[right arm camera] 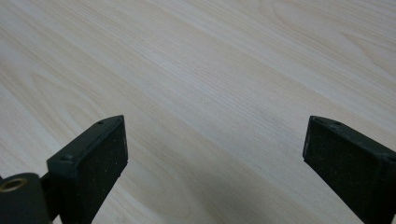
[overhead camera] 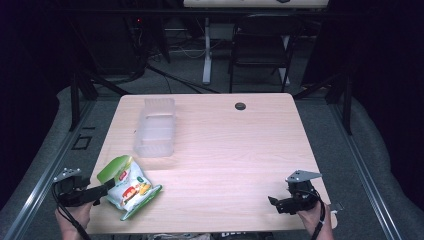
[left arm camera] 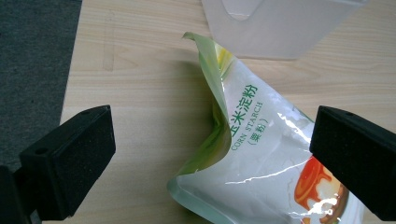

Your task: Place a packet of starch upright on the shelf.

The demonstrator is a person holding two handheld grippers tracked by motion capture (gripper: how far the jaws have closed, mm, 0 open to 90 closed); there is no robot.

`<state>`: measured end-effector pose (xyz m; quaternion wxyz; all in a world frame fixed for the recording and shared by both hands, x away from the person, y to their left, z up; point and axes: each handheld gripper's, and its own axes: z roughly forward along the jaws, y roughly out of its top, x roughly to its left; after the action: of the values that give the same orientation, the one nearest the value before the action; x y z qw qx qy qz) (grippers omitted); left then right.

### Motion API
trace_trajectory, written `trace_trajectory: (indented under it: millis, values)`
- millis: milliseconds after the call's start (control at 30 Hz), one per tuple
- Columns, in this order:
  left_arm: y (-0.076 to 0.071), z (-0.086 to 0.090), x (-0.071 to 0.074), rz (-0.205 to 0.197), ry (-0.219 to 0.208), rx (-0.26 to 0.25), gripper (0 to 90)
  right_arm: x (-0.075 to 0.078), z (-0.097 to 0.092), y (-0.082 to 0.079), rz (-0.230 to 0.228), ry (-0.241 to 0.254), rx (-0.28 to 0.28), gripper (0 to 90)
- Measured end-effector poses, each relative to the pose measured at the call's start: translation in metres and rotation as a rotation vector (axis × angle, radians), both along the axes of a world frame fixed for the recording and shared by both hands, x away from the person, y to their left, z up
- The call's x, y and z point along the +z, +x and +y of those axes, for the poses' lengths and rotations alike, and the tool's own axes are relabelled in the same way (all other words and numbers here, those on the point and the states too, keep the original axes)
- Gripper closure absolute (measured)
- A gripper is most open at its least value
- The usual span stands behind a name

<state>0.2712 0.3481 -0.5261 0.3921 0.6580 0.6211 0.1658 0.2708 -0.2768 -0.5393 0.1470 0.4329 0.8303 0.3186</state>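
Two tongs, left [overhead camera: 106,188] and right [overhead camera: 272,202], gape; one starch bag [overhead camera: 129,186], one clear bin [overhead camera: 155,127].

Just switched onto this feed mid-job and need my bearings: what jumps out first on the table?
The green and white corn starch pouch lies at the table's near left corner, its top edge curled up, with the left tool open around it, not gripping. Just beyond it stands a clear plastic container. The right tool hangs open over bare wood at the near right.
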Motion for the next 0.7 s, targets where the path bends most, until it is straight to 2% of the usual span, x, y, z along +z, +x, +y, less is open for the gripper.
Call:
trace_trajectory:
  millis: [200,367,433,567,633,700]
  values:
    - [0.000,0.002,0.004,-0.003,0.001,-0.014,0.2,0.000,0.003,0.000,0.000,-0.005,0.018,7.7]
    - [0.002,0.004,0.008,-0.024,-0.005,-0.011,0.0,0.001,0.003,0.000,0.004,-0.017,0.018,8.7]
    - [0.003,0.005,0.010,-0.026,-0.008,-0.023,0.0,0.001,0.004,0.000,0.008,-0.012,0.019,8.9]
    - [0.008,0.007,0.014,-0.030,0.017,-0.046,0.5,0.000,0.005,0.001,0.021,-0.022,0.030,9.1]
    - [0.016,0.005,0.017,-0.027,0.047,-0.077,1.5,-0.001,0.005,0.002,0.029,-0.022,0.030,9.3]
    - [0.021,0.004,0.018,-0.016,0.050,-0.110,2.7,-0.002,0.005,0.003,0.037,-0.018,0.033,9.6]
